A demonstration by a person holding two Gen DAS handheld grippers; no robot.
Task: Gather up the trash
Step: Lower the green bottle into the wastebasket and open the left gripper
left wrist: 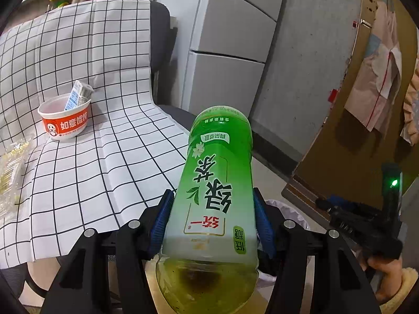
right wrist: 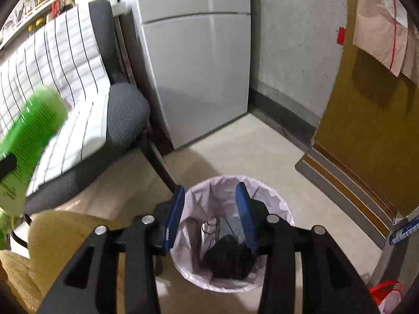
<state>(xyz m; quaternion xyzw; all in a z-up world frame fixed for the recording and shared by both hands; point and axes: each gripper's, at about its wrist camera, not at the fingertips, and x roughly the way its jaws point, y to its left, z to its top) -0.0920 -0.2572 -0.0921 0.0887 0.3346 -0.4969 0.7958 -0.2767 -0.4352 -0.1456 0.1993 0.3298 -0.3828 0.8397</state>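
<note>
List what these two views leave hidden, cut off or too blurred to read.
- Green tea bottle, left wrist view: its cap end runs off the bottom edge between the left tongs.
- Trash bin, left wrist view: almost wholly behind the bottle.
- Bin contents, right wrist view: a dark heap too dim to identify, partly behind the right tongs.
- Paper bowl, left wrist view: its inside is hidden by the rim, apart from a carton.

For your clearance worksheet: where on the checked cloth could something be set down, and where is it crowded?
Free: the checked cloth between the noodle cup and the green tea bottle. Crowded: the cloth's left edge, with clear wrappers beside the cup.
</note>
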